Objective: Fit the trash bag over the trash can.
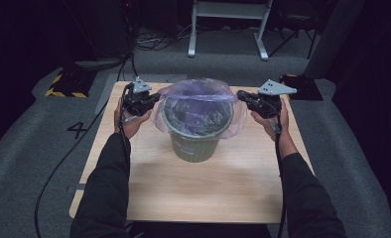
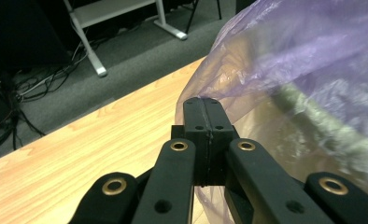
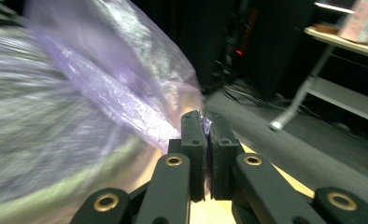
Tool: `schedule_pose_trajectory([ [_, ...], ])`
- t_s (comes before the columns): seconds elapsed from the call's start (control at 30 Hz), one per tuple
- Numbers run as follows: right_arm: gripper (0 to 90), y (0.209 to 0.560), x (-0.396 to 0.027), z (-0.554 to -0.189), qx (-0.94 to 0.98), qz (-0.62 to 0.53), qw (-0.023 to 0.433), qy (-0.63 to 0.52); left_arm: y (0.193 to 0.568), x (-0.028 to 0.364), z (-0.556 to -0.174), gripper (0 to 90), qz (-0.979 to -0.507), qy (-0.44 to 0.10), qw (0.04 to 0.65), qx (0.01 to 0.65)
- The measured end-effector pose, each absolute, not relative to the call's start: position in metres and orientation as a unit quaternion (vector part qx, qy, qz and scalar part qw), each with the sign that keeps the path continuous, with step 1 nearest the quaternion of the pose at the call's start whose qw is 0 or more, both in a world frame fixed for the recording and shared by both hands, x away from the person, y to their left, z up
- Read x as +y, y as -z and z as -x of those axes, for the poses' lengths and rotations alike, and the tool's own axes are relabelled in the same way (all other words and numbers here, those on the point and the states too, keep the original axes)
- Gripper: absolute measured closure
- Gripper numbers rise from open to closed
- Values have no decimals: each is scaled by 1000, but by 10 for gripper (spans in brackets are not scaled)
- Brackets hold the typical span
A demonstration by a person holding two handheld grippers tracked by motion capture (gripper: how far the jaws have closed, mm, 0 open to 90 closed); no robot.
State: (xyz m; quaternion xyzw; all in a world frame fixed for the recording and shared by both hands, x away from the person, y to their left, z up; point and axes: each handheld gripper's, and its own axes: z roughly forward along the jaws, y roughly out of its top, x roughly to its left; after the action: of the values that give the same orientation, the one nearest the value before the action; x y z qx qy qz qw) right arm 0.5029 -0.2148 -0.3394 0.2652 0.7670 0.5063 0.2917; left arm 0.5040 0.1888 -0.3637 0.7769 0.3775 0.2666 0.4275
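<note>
**Fitting the purple bag over the bin rim**

A green bin (image 1: pixel 197 141) stands at the centre of the high view on a wooden table (image 1: pixel 193 188), with a thin purple bag (image 1: pixel 198 94) draped over its mouth and ballooning above the rim. The left gripper (image 1: pixel 154 99), just left of centre, has its jaws closed flat on the bag's edge; in the left gripper view the film (image 2: pixel 285 60) runs straight into the shut tips. The right gripper (image 1: pixel 242 94), right of centre, has its jaws pinched on the opposite edge, a crumple of plastic showing between them in the right gripper view.

To do this step well, I would judge that both hands should draw outward and downward evenly, so the skirt slides past the lip on both sides at once. Pulling one side harder would likely drag the bag off the other side or tip the light bin.

The film is glossy, wrinkled and see-through, liable to stretch or tear at the pinch points. The bin looks like rigid plastic, round and tapering toward its base. The tabletop is smooth, pale, wood-grained laminate, so the bin may slip under sideways pull.
</note>
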Motion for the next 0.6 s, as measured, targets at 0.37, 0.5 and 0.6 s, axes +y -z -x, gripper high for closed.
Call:
schedule_pose_trajectory([
  [0.37,829,358,-195,-527,773,-322,277,-471,378,184,-516,900,-788,-239,410,393],
  [0.5,832,363,-190,-533,772,-334,272,-467,385,182,-521,899,-793,-221,402,401],
  [0.6,849,365,-188,-538,772,-343,257,-470,390,175,-526,900,-802,-205,389,404],
])
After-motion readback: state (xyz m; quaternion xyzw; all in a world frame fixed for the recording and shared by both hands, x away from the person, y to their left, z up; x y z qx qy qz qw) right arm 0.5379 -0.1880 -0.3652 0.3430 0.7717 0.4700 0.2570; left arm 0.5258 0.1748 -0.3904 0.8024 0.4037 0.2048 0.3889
